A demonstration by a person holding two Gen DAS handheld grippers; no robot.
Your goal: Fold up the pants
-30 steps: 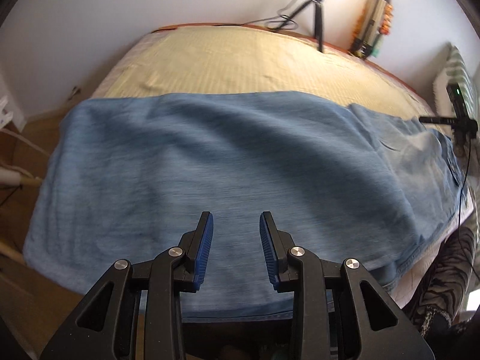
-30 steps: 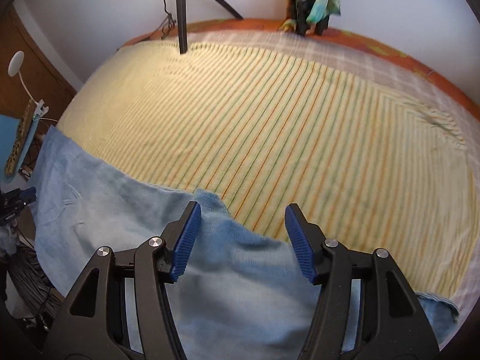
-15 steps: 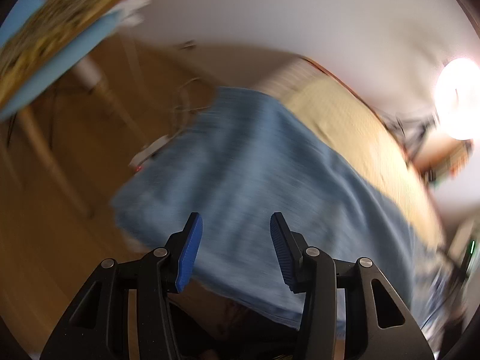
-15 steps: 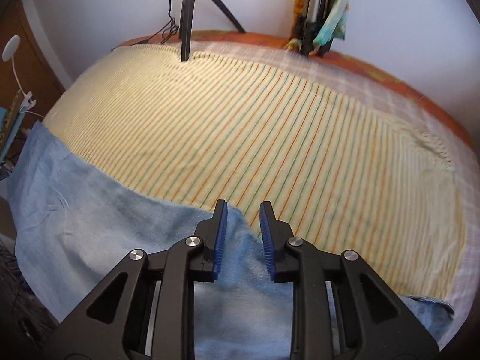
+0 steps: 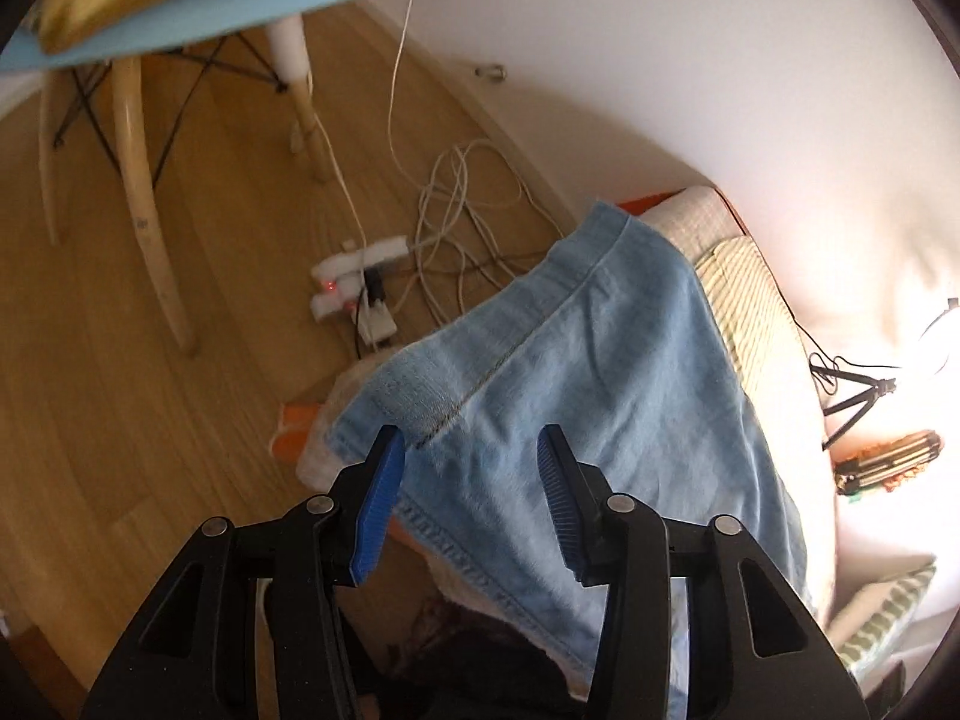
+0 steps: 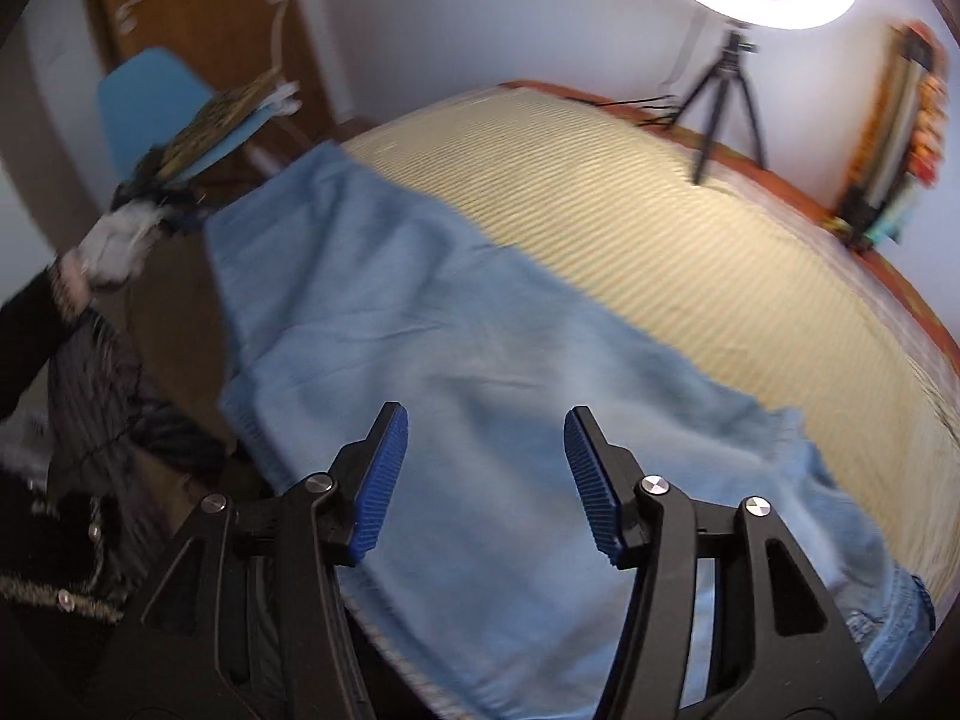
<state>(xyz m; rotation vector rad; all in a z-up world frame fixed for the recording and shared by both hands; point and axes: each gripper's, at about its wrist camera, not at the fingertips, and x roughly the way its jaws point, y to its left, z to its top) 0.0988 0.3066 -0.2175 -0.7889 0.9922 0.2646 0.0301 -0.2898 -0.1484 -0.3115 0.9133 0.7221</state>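
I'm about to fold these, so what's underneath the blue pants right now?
The pants lie on a yellow striped bed cover, with the hem end overhanging the mattress edge. Anything beneath the denim itself is covered.

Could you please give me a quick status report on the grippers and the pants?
Left gripper open, right gripper open, both empty. Light blue denim pants spread along the striped yellow bed cover. Nothing lying on them.

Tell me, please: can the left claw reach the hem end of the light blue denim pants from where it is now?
Probably yes. The left claw is open just before the hem end of the light blue denim pants, and nothing lies between them.
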